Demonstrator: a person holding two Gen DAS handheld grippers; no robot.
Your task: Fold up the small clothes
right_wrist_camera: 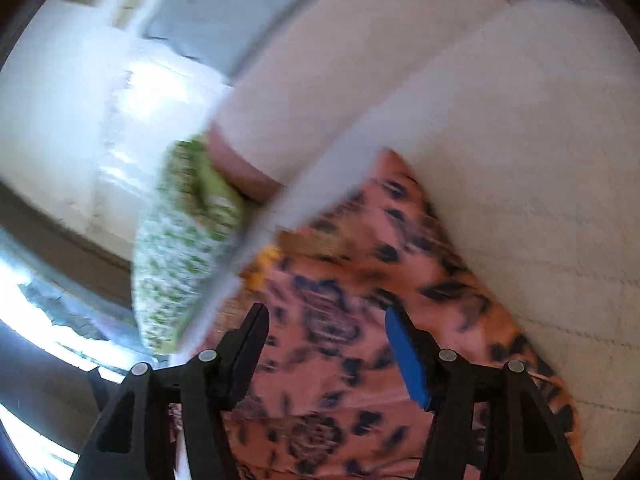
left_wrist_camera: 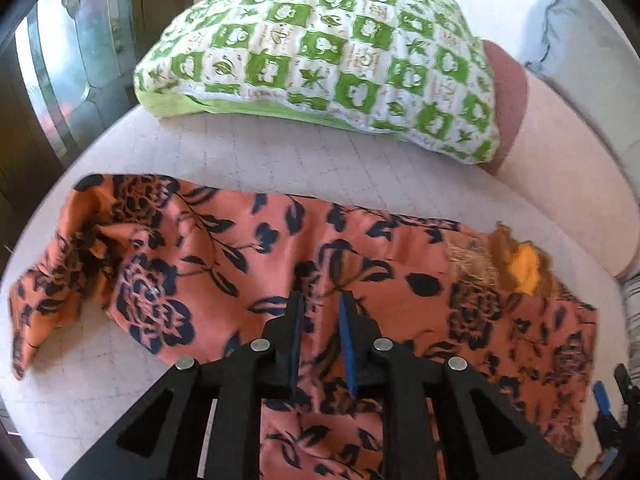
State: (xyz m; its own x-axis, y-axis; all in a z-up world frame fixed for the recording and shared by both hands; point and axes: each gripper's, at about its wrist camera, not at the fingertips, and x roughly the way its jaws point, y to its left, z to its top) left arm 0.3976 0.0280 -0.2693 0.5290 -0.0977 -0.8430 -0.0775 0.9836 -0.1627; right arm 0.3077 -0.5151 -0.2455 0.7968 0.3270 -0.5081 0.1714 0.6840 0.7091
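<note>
Nearest the left wrist camera, the left gripper (left_wrist_camera: pixel 321 300) stands with its two black fingers drawn close, only a narrow slot between the blue pads, and a raised ridge of the orange floral garment (left_wrist_camera: pixel 248 264) runs up into that slot; whether the pads actually pinch the cloth cannot be told. The garment lies directly under and ahead of these jaws, spread on the pale quilted bed (left_wrist_camera: pixel 280 160), its long axis running left to right across the view: one rumpled end trails off to the left, the other end, with a brown and yellow patch of trim (left_wrist_camera: pixel 516 262), lies to the right. At the far right edge of that view a bit of the right gripper (left_wrist_camera: pixel 608 404) shows beside the garment's right end. In the blurred right wrist view the right gripper (right_wrist_camera: pixel 326 314) has its fingers spread wide with nothing between them, and the same garment (right_wrist_camera: pixel 360 280) lies below and beyond the gap, stretching away from the jaws along the pale bed (right_wrist_camera: pixel 540 200). Farther back a green and white patterned pillow (left_wrist_camera: pixel 320 60) rests on the bed, well apart from the garment, with a pink bolster (left_wrist_camera: pixel 560 152) just behind it.
</note>
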